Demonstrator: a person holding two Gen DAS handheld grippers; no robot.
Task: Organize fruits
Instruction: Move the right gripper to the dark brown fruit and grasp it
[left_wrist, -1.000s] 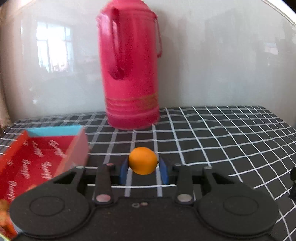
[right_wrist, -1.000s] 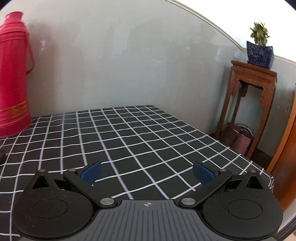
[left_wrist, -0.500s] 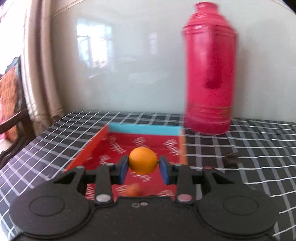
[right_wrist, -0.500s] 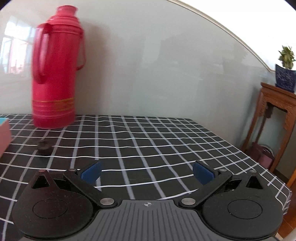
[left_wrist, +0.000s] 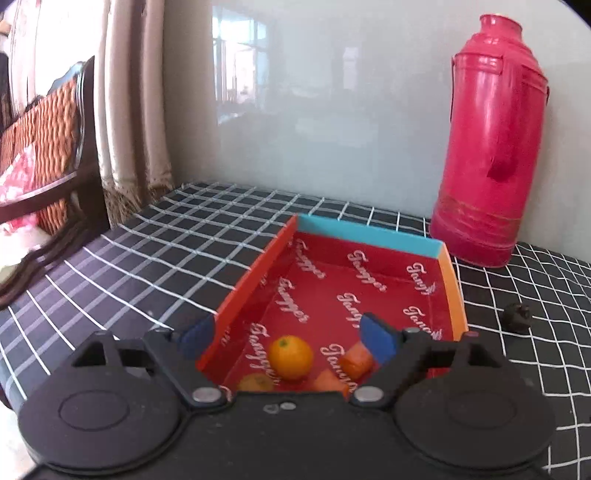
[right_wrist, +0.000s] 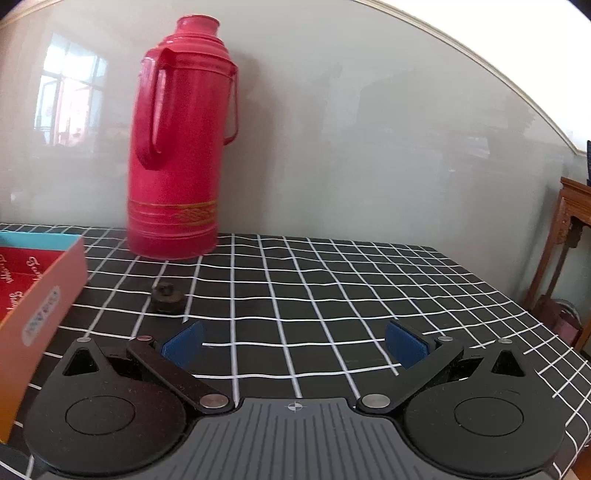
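A red cardboard box (left_wrist: 369, 240) with a blue far wall lies open on the checked tablecloth. An orange (left_wrist: 290, 357) rests on its floor at the near end, beside a second orange (left_wrist: 255, 382) and two orange-red fruit pieces (left_wrist: 355, 362). My left gripper (left_wrist: 288, 338) is open above the box's near end, its jaws wide either side of the orange, not touching it. My right gripper (right_wrist: 293, 343) is open and empty over the tablecloth, right of the box's side wall (right_wrist: 40, 295).
A tall red thermos (left_wrist: 487, 147) stands at the wall behind the box; it also shows in the right wrist view (right_wrist: 177, 147). A small dark knob-like object (right_wrist: 167, 292) lies right of the box. A chair (left_wrist: 44, 147) and a curtain stand left of the table.
My left gripper carried the orange leftwards over the box, opened and let it go; the orange now lies in the box. My right gripper swung left, bringing the thermos and box into view.
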